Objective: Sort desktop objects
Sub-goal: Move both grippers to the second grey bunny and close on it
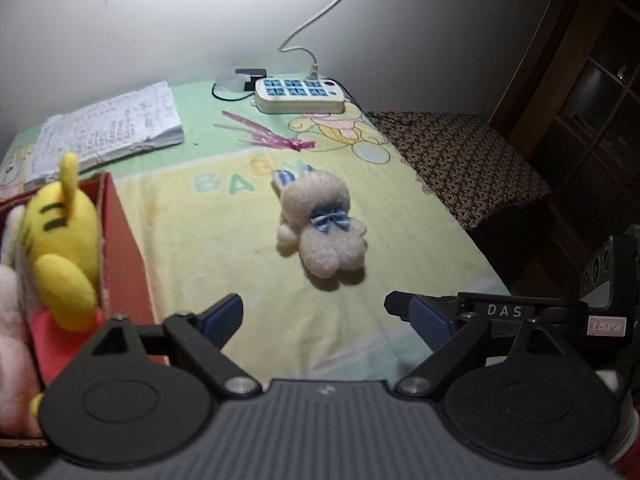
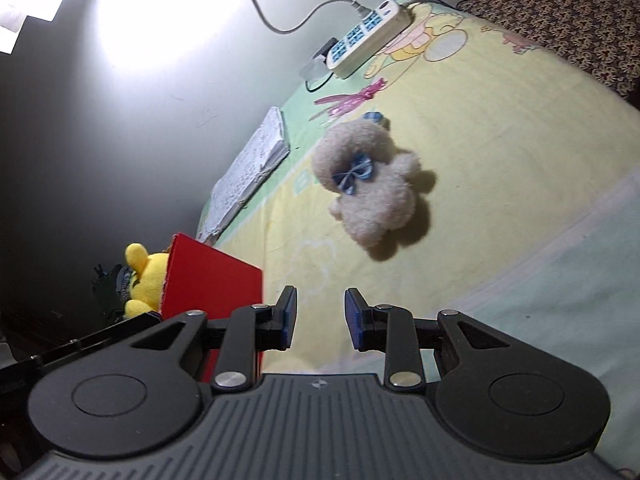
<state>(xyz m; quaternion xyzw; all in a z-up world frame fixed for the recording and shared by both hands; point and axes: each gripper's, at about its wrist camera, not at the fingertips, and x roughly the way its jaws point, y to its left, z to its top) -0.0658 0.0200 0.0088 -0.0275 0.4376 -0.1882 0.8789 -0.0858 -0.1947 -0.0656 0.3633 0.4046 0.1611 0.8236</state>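
Observation:
A cream plush bunny (image 1: 324, 232) with a blue bow lies on the yellow and green baby blanket (image 1: 180, 240), ahead of both grippers. My left gripper (image 1: 314, 306) stands wide open just short of the bunny, nothing between its fingers. My right gripper (image 2: 320, 294) is open by a narrow gap with nothing in it, a little short of the bunny (image 2: 372, 188). A red box (image 1: 124, 248) at the left holds a yellow plush toy (image 1: 60, 240) and a pale pink one (image 1: 12, 320). The right wrist view shows the box (image 2: 212, 284) and yellow toy (image 2: 148, 276) to the left.
A pink ribbon (image 1: 276, 136), a stack of printed papers (image 1: 112, 128) and a white power strip (image 1: 300, 94) with its cable lie by the far wall. A dark patterned cushion (image 1: 460, 160) adjoins the blanket's right edge. A black device (image 1: 500, 312) stands at the right.

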